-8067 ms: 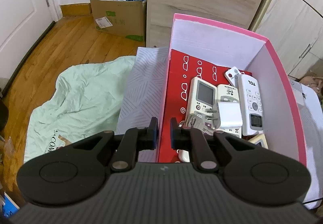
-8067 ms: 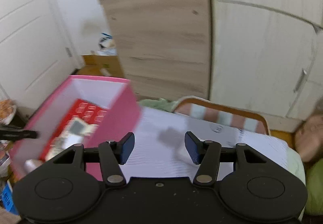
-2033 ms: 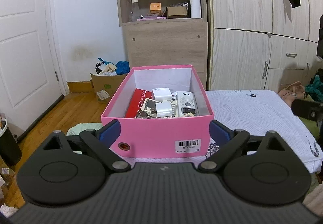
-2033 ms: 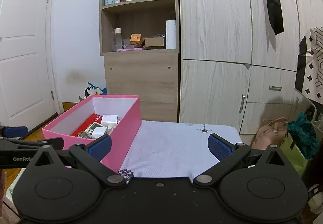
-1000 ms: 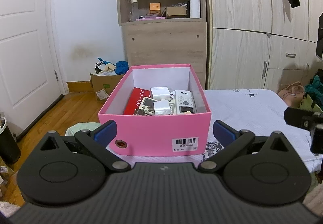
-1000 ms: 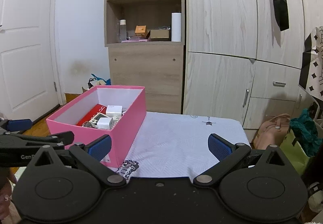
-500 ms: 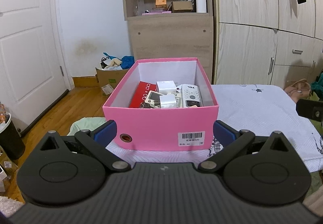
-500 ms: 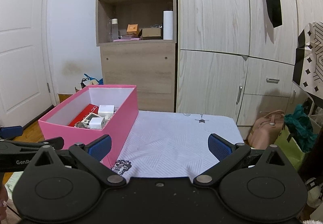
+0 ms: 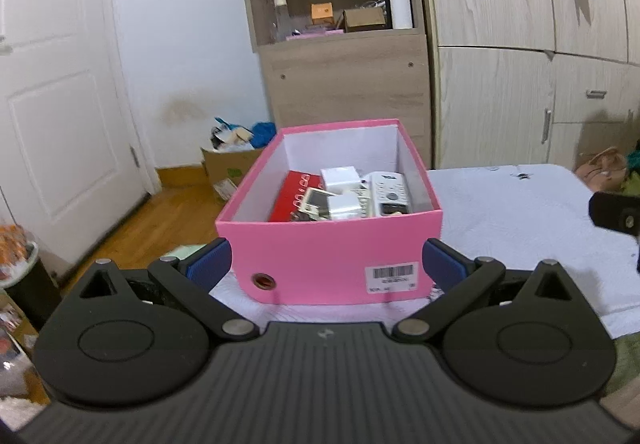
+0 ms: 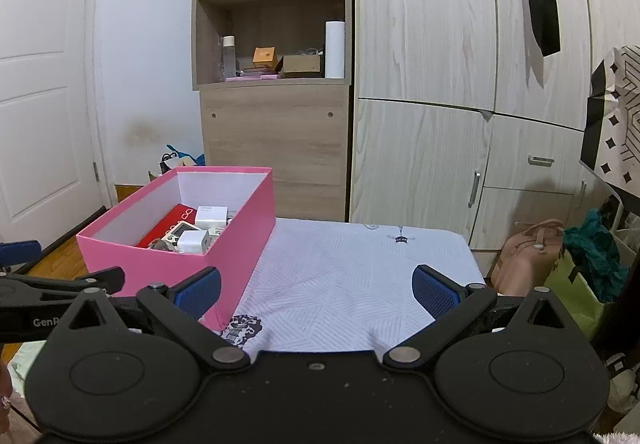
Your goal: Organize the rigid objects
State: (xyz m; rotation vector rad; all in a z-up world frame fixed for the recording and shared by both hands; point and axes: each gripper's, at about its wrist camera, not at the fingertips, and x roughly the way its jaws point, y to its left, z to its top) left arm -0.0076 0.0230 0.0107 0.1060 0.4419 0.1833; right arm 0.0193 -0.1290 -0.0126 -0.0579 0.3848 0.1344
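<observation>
Both of your grippers are spread wide and carrying nothing: the left gripper (image 9: 325, 263) sits right in front of the pink shoebox (image 9: 332, 264), and the right gripper (image 10: 316, 290) hangs over the bare part of the white patterned bedspread (image 10: 344, 276).

The box sits at the left end of the bed, near the edge, lid off. Inside it you've got a white TCL remote (image 9: 390, 193) along the right wall, a white charger block (image 9: 341, 177) behind, a second white plug adapter (image 9: 344, 206) nearer the front, a small device with a screen (image 9: 314, 200), and a flat red box (image 9: 291, 196) on the left. There's some darker stuff at the front that might be keys, too blurry to call.

Handling-wise, I'd guess it's all hard plastic, light and a bit slick. Take the remote across its narrow width near the middle, and the chargers on their flat sides. The cardboard box is thin, so its walls will likely flex if you squeeze; push or pinch one wall instead.

The bedspread is soft, so things may tip or sink. Wooden floor (image 9: 160, 216) to the left, white door (image 9: 60, 104), shelf unit (image 10: 272, 44) and wardrobe (image 10: 440, 84) behind.
</observation>
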